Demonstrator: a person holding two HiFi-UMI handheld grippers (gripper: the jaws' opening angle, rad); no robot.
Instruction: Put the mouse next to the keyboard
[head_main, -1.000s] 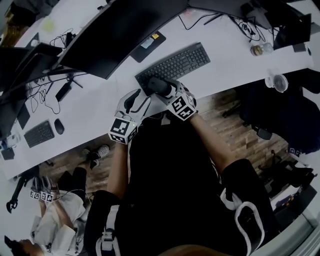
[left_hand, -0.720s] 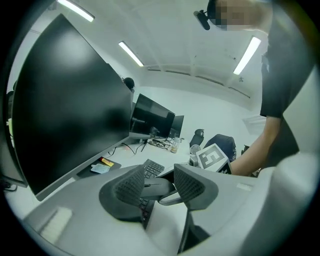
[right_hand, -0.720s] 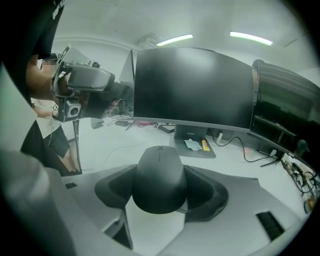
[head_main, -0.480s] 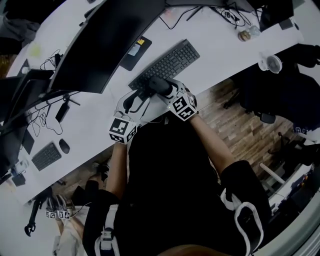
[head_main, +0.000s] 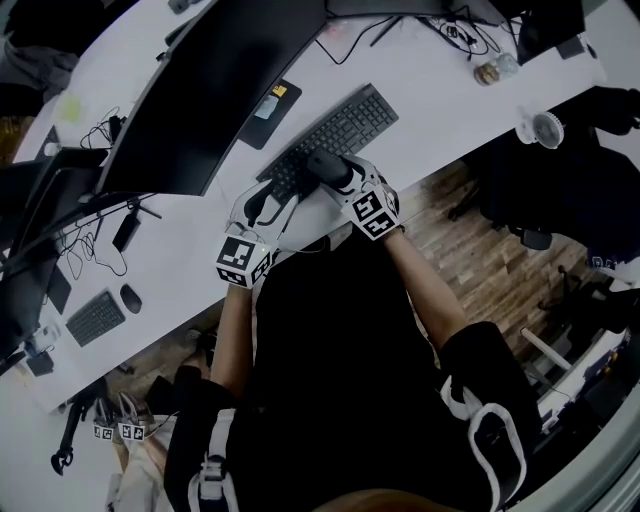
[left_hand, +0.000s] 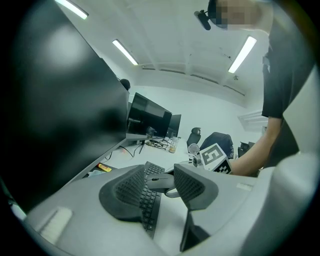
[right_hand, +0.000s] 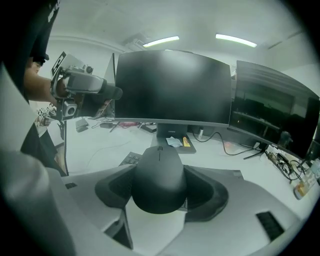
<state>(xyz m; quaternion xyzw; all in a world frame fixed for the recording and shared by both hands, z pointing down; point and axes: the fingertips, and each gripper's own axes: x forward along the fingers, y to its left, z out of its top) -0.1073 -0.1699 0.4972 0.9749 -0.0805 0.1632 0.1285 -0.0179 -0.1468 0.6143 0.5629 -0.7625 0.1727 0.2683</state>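
Right gripper (head_main: 330, 175) clamped on mouse (right_hand: 159, 180), one jaw on each side. Mouse is over near-left end of keyboard (head_main: 350, 120), not down on desk (head_main: 440, 100). Left gripper (head_main: 263, 200) just beside, jaws apart, nothing between. Risk: letting go here would land the mouse on the keys. Monitor (head_main: 220, 80) stands behind keyboard; left gripper crowds the bare desk at that end.
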